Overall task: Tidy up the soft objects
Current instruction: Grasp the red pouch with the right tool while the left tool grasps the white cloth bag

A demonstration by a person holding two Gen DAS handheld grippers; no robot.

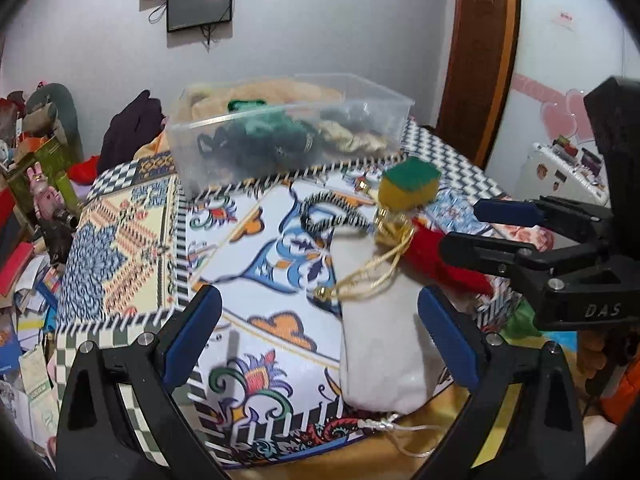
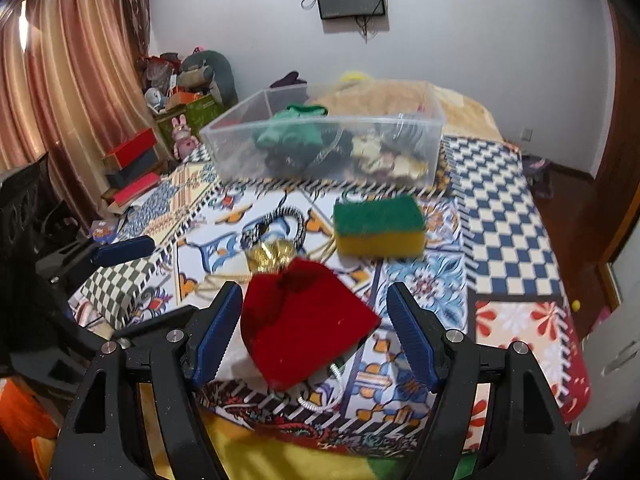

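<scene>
My right gripper [image 2: 310,332] is spread around the red pouch [image 2: 304,320]; I'd close low, squarely. Left gripper [image 1: 320,336] spread beside the white pouch [image 1: 380,340].

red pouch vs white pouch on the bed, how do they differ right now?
Colour: the red pouch is deep red velvet-like cloth; the white pouch is plain white.
Position: the red pouch lies between the open fingers of the right claw; the white pouch lies nearer the left claw, beside its right finger.
Stacking: the red pouch partly overlaps the white pouch.
Shared: both lie loose on the patterned bedspread, outside the clear bin, ungripped.
</scene>
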